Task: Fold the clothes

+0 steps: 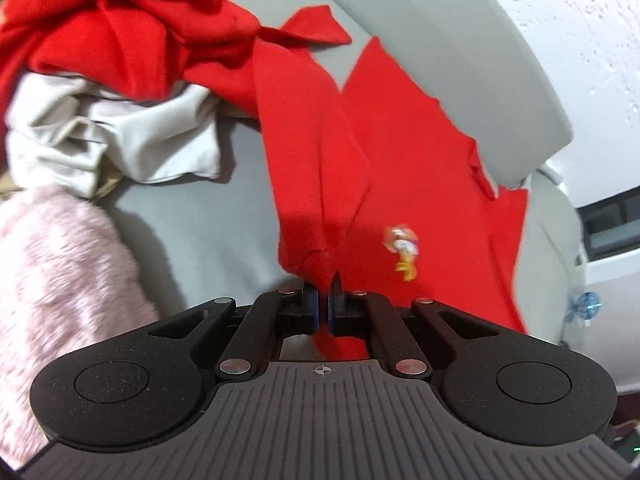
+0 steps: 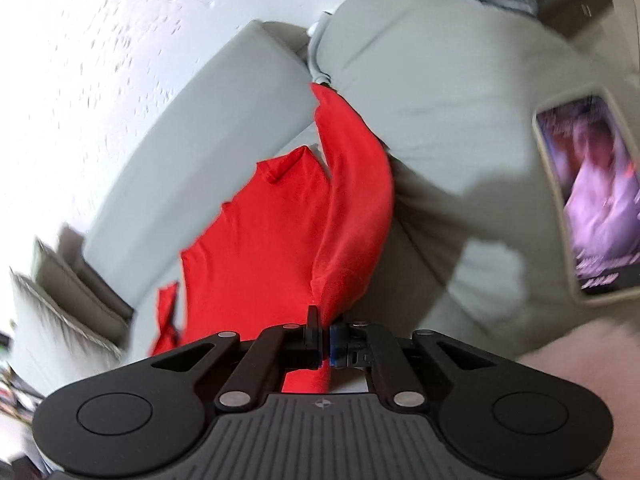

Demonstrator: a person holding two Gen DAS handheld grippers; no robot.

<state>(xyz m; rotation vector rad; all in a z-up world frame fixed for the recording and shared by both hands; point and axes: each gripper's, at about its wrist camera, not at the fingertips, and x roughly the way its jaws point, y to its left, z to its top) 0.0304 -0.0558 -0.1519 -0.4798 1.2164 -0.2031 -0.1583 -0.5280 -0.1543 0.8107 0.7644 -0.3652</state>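
Both grippers [image 1: 323, 280] [image 2: 325, 322] pinching red garment [image 1: 420, 160]; grey sofa [image 1: 200, 220]; speckled white wall [image 2: 100, 40].

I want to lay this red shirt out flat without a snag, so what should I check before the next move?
1. Left gripper shut on the red shirt: ok.
2. Right gripper shut on the shirt: ok.
3. Shirt free of the red pile: cannot tell.
4. Print facing up: ok.
5. Sofa seat bare for laying: partly; the white garment and pink fluffy fabric crowd one side.
6. Phone clear of the shirt: ok.
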